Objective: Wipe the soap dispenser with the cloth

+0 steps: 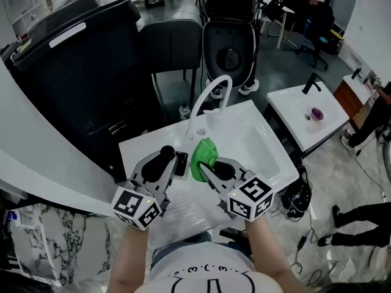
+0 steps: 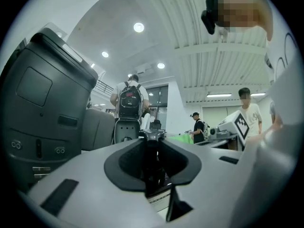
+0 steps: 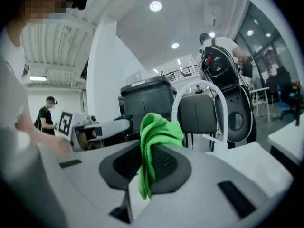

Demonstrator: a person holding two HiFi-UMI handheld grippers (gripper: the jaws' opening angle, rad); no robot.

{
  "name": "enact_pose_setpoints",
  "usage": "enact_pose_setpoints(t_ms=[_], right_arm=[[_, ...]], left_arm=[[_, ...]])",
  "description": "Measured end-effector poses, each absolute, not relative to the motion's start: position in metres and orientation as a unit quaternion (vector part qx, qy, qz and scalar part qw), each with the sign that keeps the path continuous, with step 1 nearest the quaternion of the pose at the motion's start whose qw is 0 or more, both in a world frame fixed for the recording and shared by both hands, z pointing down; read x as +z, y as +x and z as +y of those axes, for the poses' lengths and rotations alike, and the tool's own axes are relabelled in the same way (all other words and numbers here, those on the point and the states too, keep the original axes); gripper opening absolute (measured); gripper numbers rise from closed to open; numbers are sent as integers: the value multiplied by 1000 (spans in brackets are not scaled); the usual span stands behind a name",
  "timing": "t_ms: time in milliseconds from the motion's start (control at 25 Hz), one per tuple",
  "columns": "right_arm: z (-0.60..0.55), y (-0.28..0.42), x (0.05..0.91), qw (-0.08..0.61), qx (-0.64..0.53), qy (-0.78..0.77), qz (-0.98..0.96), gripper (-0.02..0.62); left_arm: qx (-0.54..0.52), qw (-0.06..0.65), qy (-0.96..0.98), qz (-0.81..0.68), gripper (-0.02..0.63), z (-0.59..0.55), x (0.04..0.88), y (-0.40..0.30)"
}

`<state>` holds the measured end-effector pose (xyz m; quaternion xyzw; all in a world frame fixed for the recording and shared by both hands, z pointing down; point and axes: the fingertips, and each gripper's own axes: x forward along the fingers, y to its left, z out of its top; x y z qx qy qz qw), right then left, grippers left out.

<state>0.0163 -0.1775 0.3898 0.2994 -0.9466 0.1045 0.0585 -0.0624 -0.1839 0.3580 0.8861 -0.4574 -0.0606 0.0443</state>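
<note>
In the head view my left gripper point(image 1: 171, 161) is shut on a dark soap dispenser point(image 1: 181, 164) above the white counter, just left of the basin. Seen from the left gripper view, the dispenser point(image 2: 152, 167) stands upright between the jaws of the left gripper point(image 2: 151, 161), its pump head at the top. My right gripper point(image 1: 206, 166) is shut on a bright green cloth point(image 1: 203, 156), which bunches up right beside the dispenser. In the right gripper view the cloth point(image 3: 155, 136) hangs folded from the right gripper point(image 3: 149, 161); the left gripper point(image 3: 102, 127) shows close by on the left.
A white sink point(image 1: 264, 140) with an arched white faucet point(image 1: 208, 99) lies ahead and to the right. A large black bin point(image 1: 79, 72) and a dark chair point(image 1: 174, 47) stand behind the counter. Another white sink unit point(image 1: 299, 118) sits at the right. People stand in the background.
</note>
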Motion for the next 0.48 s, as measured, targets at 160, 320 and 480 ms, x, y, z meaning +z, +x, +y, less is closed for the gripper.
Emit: enact_pose_setpoints(t_ms=[160,320,480], right_arm=[[-174,2,389,33,143,268,-952,49],[-176,-5,406,57,152,268,-950,49],[-180,-2,427,84,173,277,-941,49]], left_arm=[[-51,23,893,-446,91,-176,356,-54],[-56,13,896,-441,91,-172,351,-54],[-80,4,899,-430,91,-166,342,-60]])
